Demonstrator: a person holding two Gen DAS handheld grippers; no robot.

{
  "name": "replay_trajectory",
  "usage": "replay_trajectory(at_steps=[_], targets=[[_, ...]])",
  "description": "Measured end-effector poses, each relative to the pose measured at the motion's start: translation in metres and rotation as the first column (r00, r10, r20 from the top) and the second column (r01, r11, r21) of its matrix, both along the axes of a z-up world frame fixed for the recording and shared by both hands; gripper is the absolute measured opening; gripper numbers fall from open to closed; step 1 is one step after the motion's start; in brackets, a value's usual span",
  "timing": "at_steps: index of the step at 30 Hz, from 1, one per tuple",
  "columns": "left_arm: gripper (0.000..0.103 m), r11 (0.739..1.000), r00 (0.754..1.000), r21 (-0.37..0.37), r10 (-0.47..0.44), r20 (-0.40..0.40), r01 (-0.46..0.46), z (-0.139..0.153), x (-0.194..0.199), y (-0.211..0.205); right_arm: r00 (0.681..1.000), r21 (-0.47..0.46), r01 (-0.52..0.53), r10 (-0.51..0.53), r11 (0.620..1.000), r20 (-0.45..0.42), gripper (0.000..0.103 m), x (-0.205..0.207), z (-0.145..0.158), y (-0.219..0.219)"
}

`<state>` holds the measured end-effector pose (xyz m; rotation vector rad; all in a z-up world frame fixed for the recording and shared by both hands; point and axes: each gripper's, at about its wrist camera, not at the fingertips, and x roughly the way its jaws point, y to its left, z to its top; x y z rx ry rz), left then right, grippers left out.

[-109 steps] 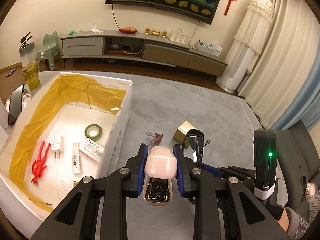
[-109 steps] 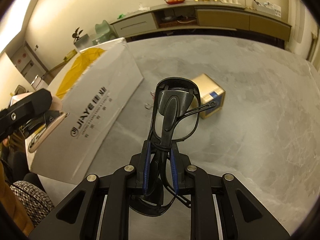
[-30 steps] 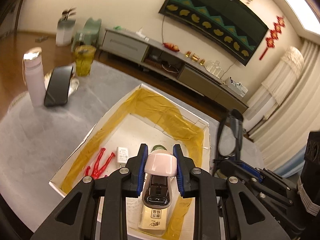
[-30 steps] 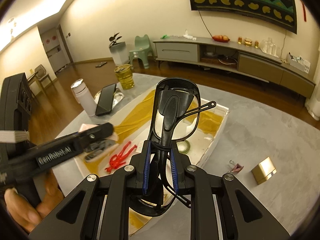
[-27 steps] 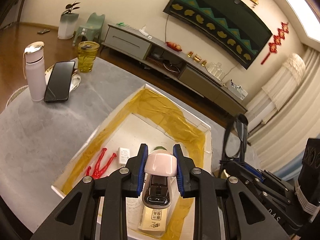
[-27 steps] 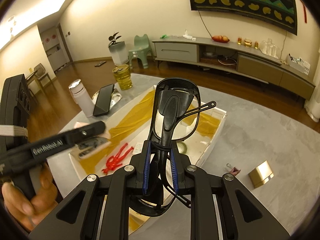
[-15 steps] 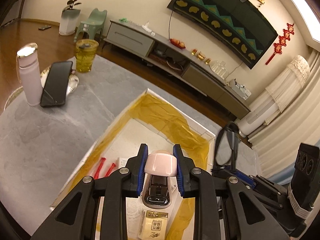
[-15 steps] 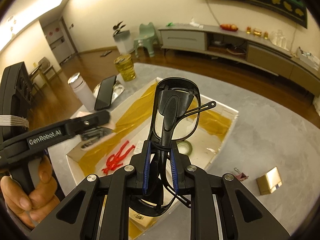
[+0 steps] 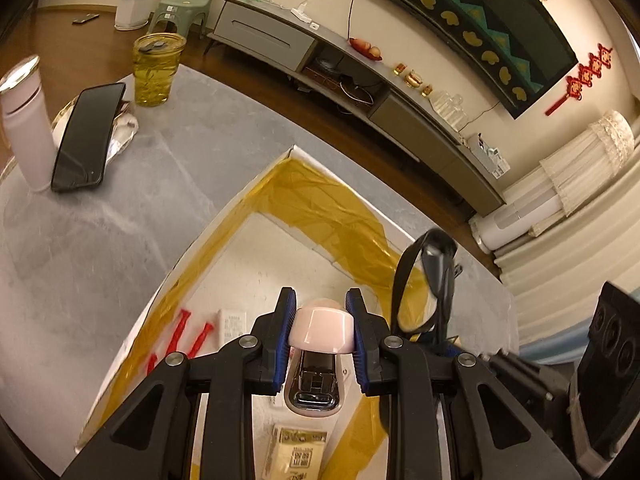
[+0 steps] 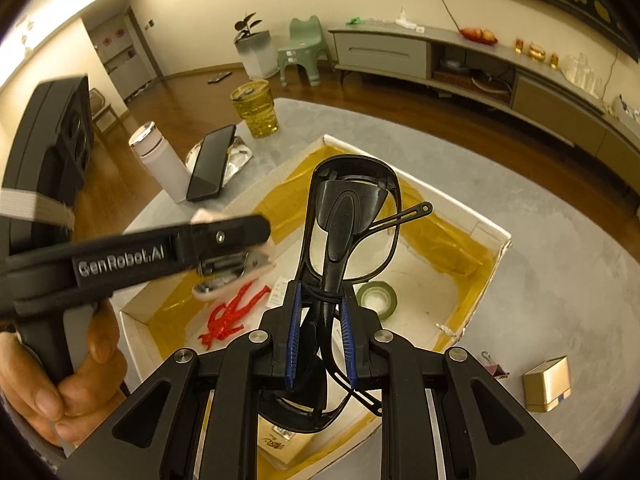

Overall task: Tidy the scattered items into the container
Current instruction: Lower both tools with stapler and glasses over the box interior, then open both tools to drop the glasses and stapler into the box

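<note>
While both your grippers hang over the white box (image 10: 490, 236), its stock reads as follows. Lining: yellow film (image 9: 320, 208) along the inner walls. Floor of the box: one red plastic piece (image 10: 232, 314) toward the wall nearest the pink bottle (image 10: 162, 168); one green tape roll (image 10: 376, 296) toward the opposite wall; a white plug block (image 9: 231, 324) just beside the red piece; a yellow printed packet (image 9: 298, 454) at the near wall.

Your left gripper (image 9: 321, 338) pinches a pink stapler (image 9: 320, 354) between its blue pads, above the box floor. Your right gripper (image 10: 320, 334) is pressed onto black glasses (image 10: 352, 232), folded, standing upright over the box.

Outside the box, on the grey table (image 10: 560, 240): a gold cube (image 10: 546, 382) and a binder clip (image 10: 494, 368) near its corner; beside the pink bottle, a black phone (image 10: 210, 162) and a yellow glass (image 10: 256, 110).
</note>
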<state>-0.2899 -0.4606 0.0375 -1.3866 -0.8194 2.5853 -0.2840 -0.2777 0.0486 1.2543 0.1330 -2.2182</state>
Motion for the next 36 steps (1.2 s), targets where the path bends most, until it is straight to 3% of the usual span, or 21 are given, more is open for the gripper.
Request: replay_trajectory(at_steps=[15, 21, 31, 36], targets=[[0.027, 0.999, 0.999, 0.007, 0.043, 0.010, -0.043, -0.003, -0.018, -0.013, 0.982, -0.008, -0.001, 0.003, 1.000, 0.188, 0.020, -0.037, -0.032, -0.015], [0.027, 0.998, 0.999, 0.049, 0.035, 0.023, -0.036, -0.013, 0.016, -0.012, 0.984, 0.044, -0.047, 0.038, 0.998, 0.172, 0.020, -0.047, -0.033, -0.037], [0.027, 0.999, 0.999, 0.049, -0.022, 0.024, 0.021, -0.021, 0.038, 0.001, 0.989, 0.133, -0.085, 0.068, 0.987, 0.132, 0.020, -0.059, -0.041, -0.060], [0.027, 0.997, 0.994, 0.050, -0.062, 0.086, 0.058, -0.042, 0.046, 0.012, 0.987, 0.151, -0.096, 0.075, 0.984, 0.139, 0.019, -0.070, -0.049, -0.071]])
